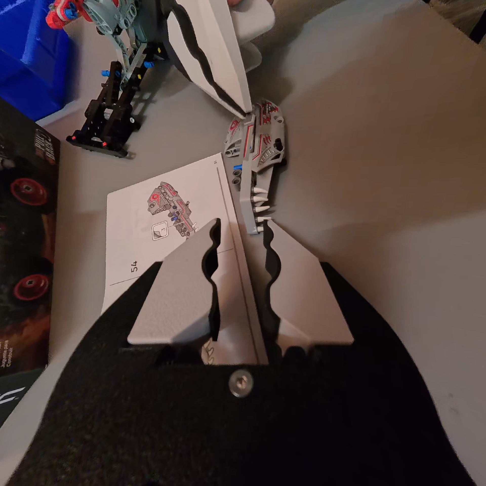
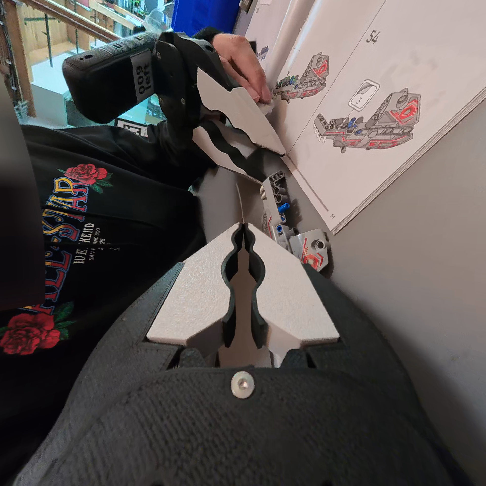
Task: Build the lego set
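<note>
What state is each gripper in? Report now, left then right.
Left gripper: open, fingers apart, holding nothing, tips by the grey toothed lego piece.
Right gripper: shut, tips together, nothing visibly held.

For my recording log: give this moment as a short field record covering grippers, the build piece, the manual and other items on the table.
left gripper: open, tips at the toothed end of the grey jaw assembly
right gripper: shut, nothing visibly between the fingers, tips at the assembly's other end
instruction booklet: open, beside the assembly
black chassis: apart on the table
set box: at the table's edge
</note>
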Demonstrator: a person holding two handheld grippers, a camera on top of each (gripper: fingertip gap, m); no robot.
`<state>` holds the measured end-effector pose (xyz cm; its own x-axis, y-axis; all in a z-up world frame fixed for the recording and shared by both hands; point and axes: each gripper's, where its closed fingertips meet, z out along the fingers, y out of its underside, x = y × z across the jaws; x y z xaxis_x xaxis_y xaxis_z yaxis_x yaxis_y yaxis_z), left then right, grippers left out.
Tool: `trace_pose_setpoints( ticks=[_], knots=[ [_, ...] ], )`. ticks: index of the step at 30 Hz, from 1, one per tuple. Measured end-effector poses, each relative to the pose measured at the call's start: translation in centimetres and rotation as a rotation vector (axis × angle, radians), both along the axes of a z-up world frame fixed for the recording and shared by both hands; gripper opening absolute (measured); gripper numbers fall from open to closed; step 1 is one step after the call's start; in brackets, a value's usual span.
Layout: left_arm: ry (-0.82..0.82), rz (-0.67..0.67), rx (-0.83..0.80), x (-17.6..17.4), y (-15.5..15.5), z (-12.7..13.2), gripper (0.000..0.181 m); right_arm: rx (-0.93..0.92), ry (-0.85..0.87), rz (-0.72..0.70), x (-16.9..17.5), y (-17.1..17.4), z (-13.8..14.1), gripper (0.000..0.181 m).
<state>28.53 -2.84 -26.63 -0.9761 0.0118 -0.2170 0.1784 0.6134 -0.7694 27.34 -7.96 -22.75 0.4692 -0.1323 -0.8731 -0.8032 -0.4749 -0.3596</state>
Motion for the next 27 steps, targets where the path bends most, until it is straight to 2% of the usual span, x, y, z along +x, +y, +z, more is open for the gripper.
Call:
trace_pose_setpoints(
  ticks=[5,12,17,27],
  knots=[
    [0.003,-0.022,-0.059,-0.4,0.1,1.2,0.029,-0.116,0.030,0.047,0.3,-0.1,-0.1,0.000],
    [0.060,-0.028,-0.198,-0.7,-0.1,3.9,0.022,-0.138,-0.016,0.069,0.7,1.0,0.6,0.000],
    [-0.034,-0.015,-0.174,-0.3,-0.5,3.9,0.023,-0.125,0.043,0.080,0.7,1.5,1.1,0.000],
    [-0.022,0.002,-0.186,-0.2,-0.7,4.0,0.017,-0.109,0.082,0.051,0.8,1.6,0.5,0.000]
  ],
)
